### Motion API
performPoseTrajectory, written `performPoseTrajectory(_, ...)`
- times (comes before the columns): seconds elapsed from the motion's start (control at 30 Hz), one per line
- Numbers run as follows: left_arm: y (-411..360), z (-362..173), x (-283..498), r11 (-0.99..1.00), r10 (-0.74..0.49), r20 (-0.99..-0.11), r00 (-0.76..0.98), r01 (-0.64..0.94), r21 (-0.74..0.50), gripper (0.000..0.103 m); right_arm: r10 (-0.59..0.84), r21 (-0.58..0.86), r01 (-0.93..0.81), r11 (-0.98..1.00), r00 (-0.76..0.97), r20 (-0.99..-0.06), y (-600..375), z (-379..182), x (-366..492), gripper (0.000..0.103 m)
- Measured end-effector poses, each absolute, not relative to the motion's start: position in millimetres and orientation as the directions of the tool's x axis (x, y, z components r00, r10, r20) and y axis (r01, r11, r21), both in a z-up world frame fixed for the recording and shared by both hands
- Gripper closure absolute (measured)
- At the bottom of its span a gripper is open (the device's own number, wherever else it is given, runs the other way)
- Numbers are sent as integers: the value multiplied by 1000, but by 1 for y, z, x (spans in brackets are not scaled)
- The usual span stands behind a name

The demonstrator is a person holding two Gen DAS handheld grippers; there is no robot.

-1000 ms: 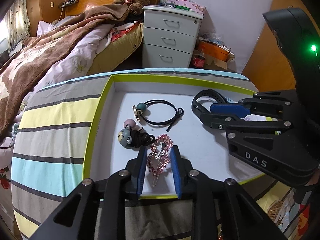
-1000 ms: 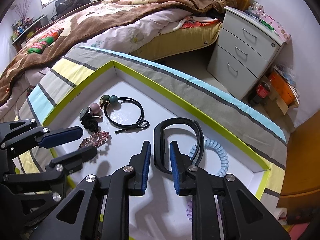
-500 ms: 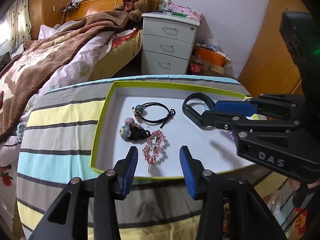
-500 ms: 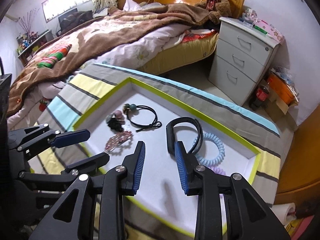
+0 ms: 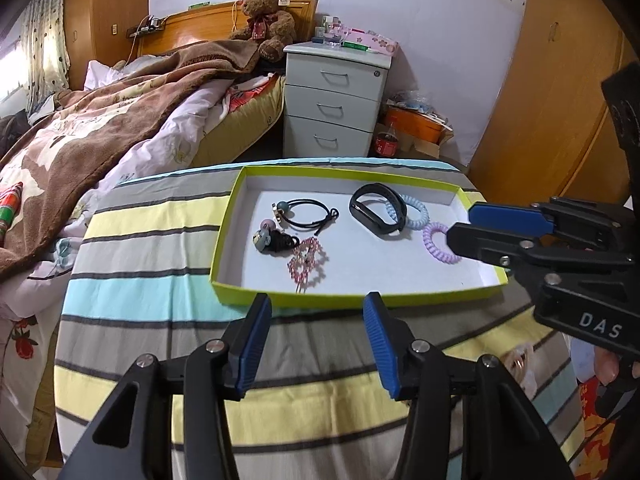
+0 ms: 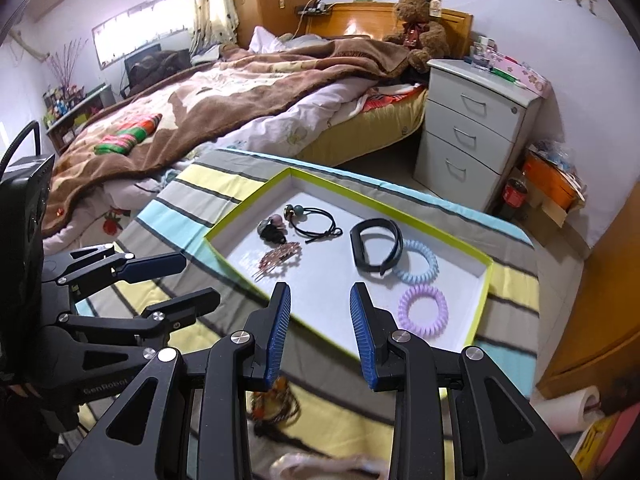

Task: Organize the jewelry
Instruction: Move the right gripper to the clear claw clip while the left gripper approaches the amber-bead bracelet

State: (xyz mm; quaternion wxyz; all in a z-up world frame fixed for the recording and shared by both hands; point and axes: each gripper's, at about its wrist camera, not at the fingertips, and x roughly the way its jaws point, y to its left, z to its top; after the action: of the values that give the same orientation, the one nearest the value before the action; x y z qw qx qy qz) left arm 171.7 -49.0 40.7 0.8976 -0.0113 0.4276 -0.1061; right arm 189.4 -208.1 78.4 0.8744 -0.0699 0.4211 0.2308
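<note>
We see a white three-drawer nightstand (image 5: 335,100), a brown teddy bear (image 5: 266,18) just left of it, a brown blanket (image 6: 224,92) further left, a cola bottle (image 5: 386,145) and orange box (image 6: 550,176) at its right.

Bare tray (image 5: 440,194) floor near front rim; hair ties (image 5: 308,219), wristband (image 5: 374,208) crowd back half

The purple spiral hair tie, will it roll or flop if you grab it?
The purple spiral hair tie lies flat in the box, so it probably won't roll. Its thin coils look springy and light, likely stretching rather than flopping.
</note>
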Motion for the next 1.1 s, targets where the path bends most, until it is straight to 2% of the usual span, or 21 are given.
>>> performPoseTrajectory(0.33,-42,44,139,961,-271,-747,607,216,-173,51,317,59,-425,903,570,-758,-233,77,136,71)
performPoseTrajectory(0.5,-40,32,129,954,-295,-757,583,222,-200,50,325,97,-392,915,570,-755,-253,68,115,71)
performPoseTrajectory(0.83,-35,19,118,953,-301,-773,559,213,-217,50,343,29,-519,854,520,-782,-256,40,82,71)
performPoseTrajectory(0.9,-35,17,118,954,-299,-776,556,208,-218,50,347,3,-559,829,510,-787,-252,37,80,69)
performPoseTrajectory(1.0,-36,13,118,955,-296,-784,545,202,-219,50,371,-6,-617,787,480,-795,-248,31,80,55)
performPoseTrajectory(1.1,-38,8,118,955,-294,-794,532,200,-219,50,340,-29,-627,778,459,-821,-246,23,84,54)
